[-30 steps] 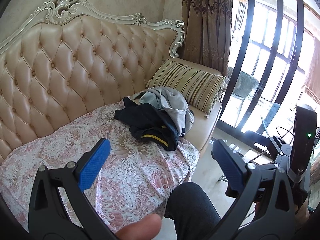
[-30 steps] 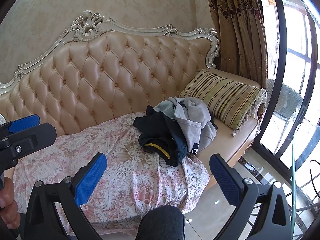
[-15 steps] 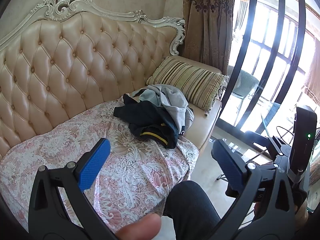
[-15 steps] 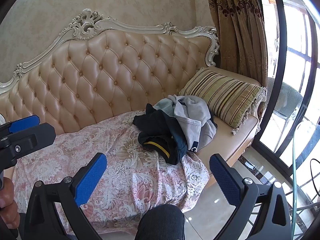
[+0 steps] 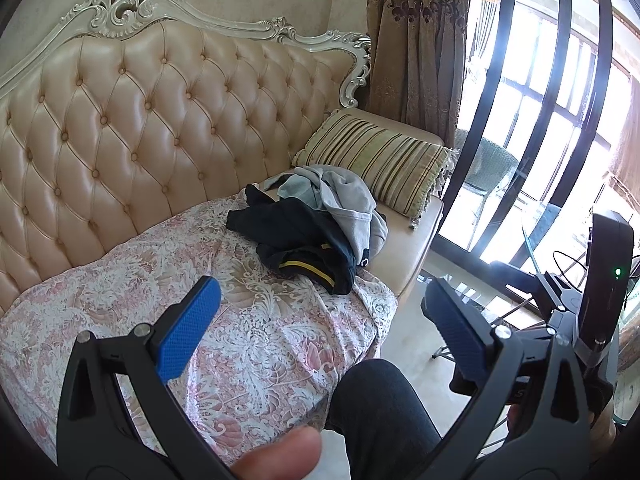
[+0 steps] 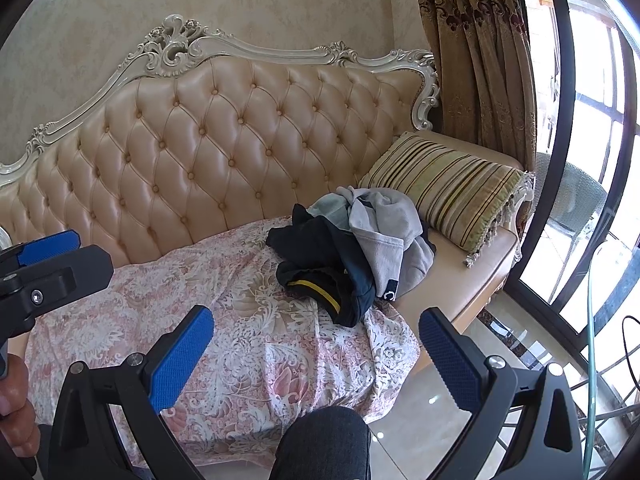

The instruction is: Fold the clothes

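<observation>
Left tongs [image 5: 320,304] and right tongs [image 6: 316,336] hanging wide open, holding nothing. Clothes [image 6: 348,248] lying crumpled on sofa [image 6: 224,148], 12 o'clock ahead. Soft, light, floppy; probably best pinching dark garment's yellow-trimmed hem [image 6: 316,292].

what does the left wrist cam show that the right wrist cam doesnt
Only the left wrist view shows the right gripper side-on with its green light, plus a thumb tip at the bottom edge.

Only the right wrist view shows the left gripper at the left edge.

Both show the tufted sofa, the floral cover, the dark garment and grey garment heaped beside the striped cushion, untouched, and open jaws.
</observation>
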A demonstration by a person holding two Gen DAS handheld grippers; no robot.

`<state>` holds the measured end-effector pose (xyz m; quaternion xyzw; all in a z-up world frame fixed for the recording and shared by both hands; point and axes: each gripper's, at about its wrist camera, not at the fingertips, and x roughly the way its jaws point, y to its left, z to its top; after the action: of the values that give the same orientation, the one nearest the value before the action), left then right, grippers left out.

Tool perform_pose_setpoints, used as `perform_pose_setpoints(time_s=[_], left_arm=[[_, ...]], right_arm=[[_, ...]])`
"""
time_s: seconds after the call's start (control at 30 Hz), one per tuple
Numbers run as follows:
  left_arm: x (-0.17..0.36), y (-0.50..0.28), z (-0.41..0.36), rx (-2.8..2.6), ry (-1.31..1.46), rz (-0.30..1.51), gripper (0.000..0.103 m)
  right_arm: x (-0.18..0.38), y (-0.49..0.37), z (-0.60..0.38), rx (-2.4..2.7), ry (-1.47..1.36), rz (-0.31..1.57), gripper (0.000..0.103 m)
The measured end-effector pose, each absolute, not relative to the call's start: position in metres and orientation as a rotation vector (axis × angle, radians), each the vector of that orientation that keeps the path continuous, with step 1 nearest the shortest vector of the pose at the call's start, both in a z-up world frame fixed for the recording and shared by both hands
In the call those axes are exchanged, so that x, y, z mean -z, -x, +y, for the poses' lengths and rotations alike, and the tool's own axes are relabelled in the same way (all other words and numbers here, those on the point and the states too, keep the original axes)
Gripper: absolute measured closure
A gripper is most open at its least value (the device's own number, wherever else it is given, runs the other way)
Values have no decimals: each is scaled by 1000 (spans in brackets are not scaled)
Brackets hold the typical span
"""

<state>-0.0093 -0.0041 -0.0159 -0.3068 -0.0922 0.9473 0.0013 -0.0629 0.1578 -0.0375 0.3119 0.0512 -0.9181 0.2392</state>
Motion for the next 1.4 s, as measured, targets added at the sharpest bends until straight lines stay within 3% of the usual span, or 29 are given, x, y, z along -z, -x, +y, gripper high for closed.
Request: perform_pose_setpoints(time_s=[0.7, 0.9, 0.97, 1.07, 1.13, 1.2, 1.3, 1.4], left_arm=[[24, 30, -9, -2949, 996, -359, 0], [58, 136, -38, -2812, 1071, -428, 0], [84, 197, -50, -2710, 1159, -559, 1], [122, 282, -54, -2530, 1270, -755, 7], [144, 330, -45, -2466, 1337, -800, 19], [166, 366, -34, -2423, 1422, -809, 38], [200, 405, -24, -2387, 1574, -840, 41], [232, 424, -25, -2314, 1651, -988, 41]], right_arm=[[49, 72, 159, 2509, -883, 132, 0], [94, 107, 175, 2539, -979, 22, 0], [115, 120, 184, 2549, -1017, 9, 0], [143, 138, 195, 2577, -1067, 34, 0], [157, 150, 203, 2587, -1096, 42, 0], [169, 164, 210, 2583, -1119, 33, 0], [181, 180, 214, 2577, -1137, 24, 0], [187, 190, 212, 2565, -1143, 14, 0]])
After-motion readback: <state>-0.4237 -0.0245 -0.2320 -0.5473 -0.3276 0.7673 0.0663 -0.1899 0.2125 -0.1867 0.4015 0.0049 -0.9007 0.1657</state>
